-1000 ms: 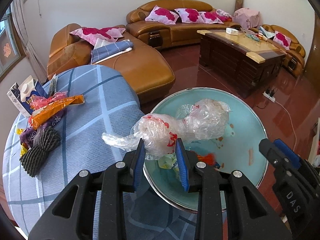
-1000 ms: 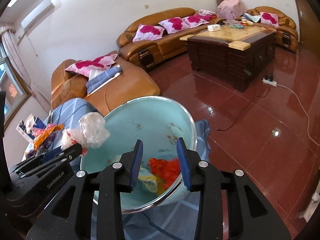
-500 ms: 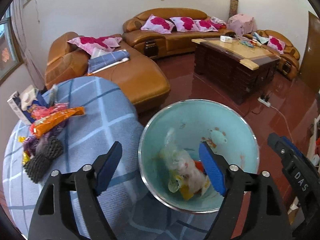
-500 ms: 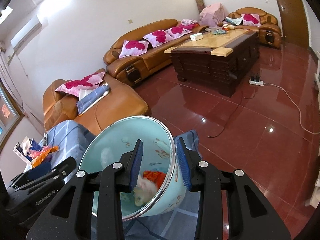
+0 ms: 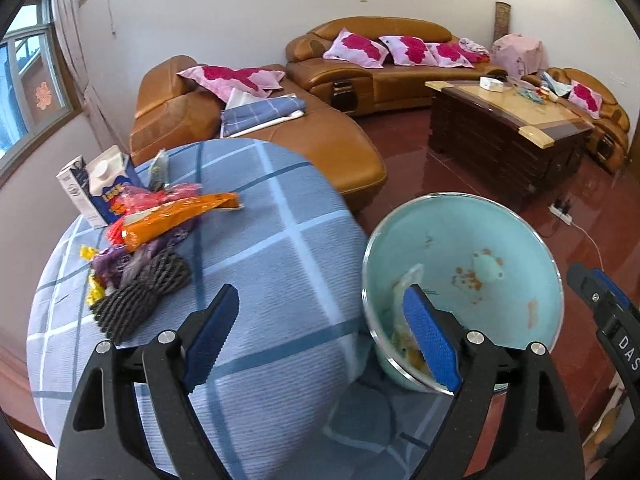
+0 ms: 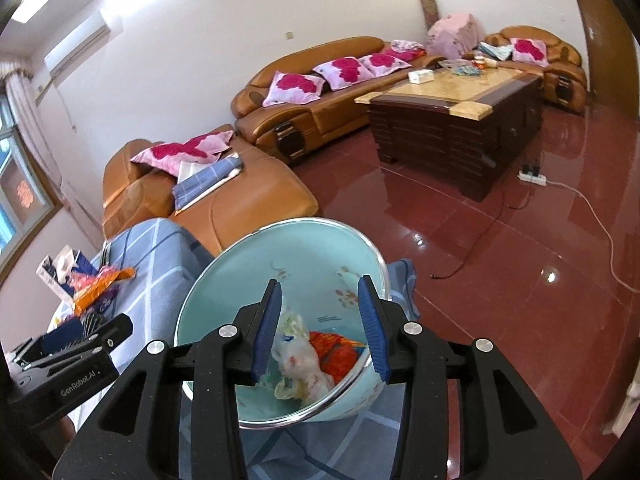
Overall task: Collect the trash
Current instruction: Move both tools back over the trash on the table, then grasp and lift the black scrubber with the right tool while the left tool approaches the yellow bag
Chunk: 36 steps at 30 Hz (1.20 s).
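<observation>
While white lettering reads "DAS" on the right gripper's (image 5: 608,320) black body and "GenRobot.AI" on the left gripper's (image 6: 76,364) side, the carton's (image 5: 96,188) print is too blurred to read. Left gripper (image 5: 320,340) has its blue ribbed pads spread wide, holding nothing, one finger (image 5: 210,332) over the tablecloth (image 5: 260,264) and the other (image 5: 430,344) over the bowl's (image 5: 500,248) near rim. Right gripper (image 6: 322,326) has its pads partly apart; the far pad touches the bowl (image 6: 256,276) rim, the near one sits inside it, though whether they pinch the wall I cannot tell. Bowl is pale teal enamel with a shiny metal rim, tilted, beside the table edge. Inside lie a crumpled clear plastic bag (image 6: 296,364) and a red-orange wrapper (image 6: 340,354). More trash stays on the blue checked cloth: an orange foil packet (image 5: 172,216), dark ridged foam netting (image 5: 136,296), purple wrappers (image 5: 112,260) and the carton
</observation>
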{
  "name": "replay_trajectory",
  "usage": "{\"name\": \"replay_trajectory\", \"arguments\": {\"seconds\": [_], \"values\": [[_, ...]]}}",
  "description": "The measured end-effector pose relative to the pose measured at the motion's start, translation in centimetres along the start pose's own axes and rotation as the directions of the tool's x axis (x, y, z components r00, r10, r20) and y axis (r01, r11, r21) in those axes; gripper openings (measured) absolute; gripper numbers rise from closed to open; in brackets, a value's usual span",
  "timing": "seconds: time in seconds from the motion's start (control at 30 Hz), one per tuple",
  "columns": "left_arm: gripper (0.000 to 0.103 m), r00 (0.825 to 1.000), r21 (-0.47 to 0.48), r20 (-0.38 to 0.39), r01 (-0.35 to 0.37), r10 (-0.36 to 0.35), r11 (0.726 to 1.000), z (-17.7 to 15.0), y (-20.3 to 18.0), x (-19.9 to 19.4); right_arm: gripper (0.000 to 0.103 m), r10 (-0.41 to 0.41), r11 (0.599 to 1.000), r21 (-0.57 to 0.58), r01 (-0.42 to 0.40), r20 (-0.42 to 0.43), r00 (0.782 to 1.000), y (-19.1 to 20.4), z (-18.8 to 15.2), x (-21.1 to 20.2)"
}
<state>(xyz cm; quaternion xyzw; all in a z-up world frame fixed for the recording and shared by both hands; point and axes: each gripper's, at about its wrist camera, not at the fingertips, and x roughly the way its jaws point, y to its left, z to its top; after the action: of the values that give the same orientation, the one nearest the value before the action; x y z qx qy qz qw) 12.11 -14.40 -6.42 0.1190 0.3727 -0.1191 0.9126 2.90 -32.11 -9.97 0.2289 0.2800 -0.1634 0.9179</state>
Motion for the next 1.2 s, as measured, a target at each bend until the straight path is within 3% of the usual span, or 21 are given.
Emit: {"name": "replay_trajectory", "arguments": {"seconds": [0.5,0.67,0.9,1.2], "values": [[0.083,1.0,-0.099,-0.021,-0.019,0.017,0.995,-2.0,6.3,-0.2,0.04,0.019,0.992,-0.128,-0.022,-0.025,1.0,5.5,-1.0,0.7],[0.083,0.997,-0.141,-0.03,-0.073,0.069,0.987,-3.1,9.9,-0.1,0.04,0.068,0.981,-0.178,-0.077,-0.053,0.996,9.1,-1.5,1.5],[0.083,0.986,-0.255,-0.071,-0.161,0.148,0.954,-5.4,16.8,0.0,0.04,0.114,0.96,-0.244,-0.135,-0.099,0.989,14.2,-2.6,3.1],[0.082,0.964,-0.33,-0.115,-0.265,0.24,0.906,-7.1,23.8,0.5,0.04,0.172,0.933,-0.291,-0.211,-0.153,0.973,19.5,-3.6,4.5]]}}
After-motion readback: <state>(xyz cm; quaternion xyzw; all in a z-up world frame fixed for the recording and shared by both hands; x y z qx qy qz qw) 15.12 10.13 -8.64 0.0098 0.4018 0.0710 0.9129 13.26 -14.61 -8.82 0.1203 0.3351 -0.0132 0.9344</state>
